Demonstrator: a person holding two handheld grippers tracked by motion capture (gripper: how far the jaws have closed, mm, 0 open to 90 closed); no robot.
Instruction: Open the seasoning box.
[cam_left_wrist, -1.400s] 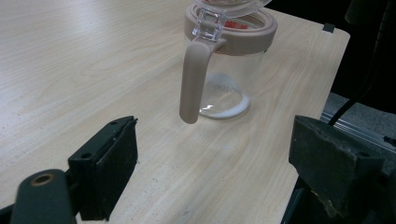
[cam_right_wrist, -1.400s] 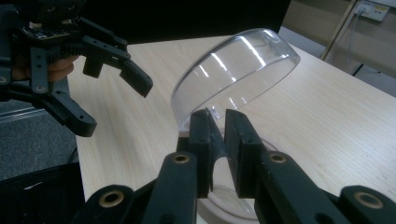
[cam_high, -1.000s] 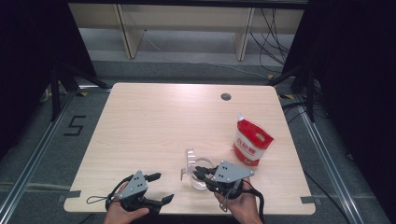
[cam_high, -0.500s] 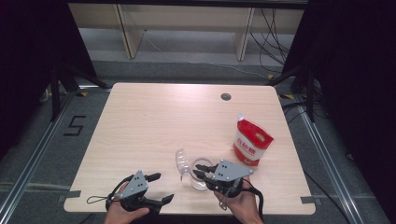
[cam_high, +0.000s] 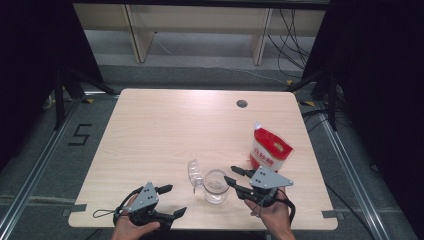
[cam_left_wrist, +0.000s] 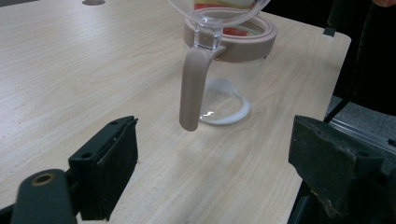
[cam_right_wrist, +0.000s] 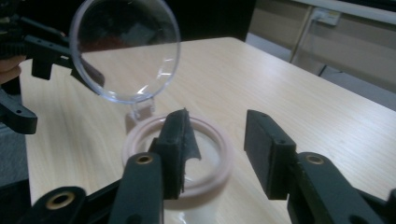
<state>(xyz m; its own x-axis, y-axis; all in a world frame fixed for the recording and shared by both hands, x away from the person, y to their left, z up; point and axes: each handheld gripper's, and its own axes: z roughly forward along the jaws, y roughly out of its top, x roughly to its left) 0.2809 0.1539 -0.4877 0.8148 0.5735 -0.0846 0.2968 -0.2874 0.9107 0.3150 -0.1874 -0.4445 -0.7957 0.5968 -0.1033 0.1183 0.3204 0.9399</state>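
Observation:
A clear jar (cam_high: 216, 187) with a beige-pink rim (cam_right_wrist: 207, 132) and a beige handle (cam_left_wrist: 191, 88) stands near the table's front edge. Its round clear lid (cam_right_wrist: 125, 50) is hinged up and leans left (cam_high: 194, 173). My right gripper (cam_high: 229, 174) is just right of the jar, pointing at it. Its jaws have just been opening and stand apart (cam_right_wrist: 219, 149) with nothing between them, over the rim's near side. My left gripper (cam_high: 176, 200) rests at the front left, open (cam_left_wrist: 215, 172), facing the handle from a short way off.
A red and white bag (cam_high: 270, 149) stands upright right of the jar, behind my right gripper. A dark round hole (cam_high: 242, 103) sits near the table's far edge. The table's front edge (cam_high: 200, 226) runs just under both hands.
My right gripper has drawn back to the right from the jar and its jaws have parted. The lid has tipped further to the left. The left gripper has kept still.

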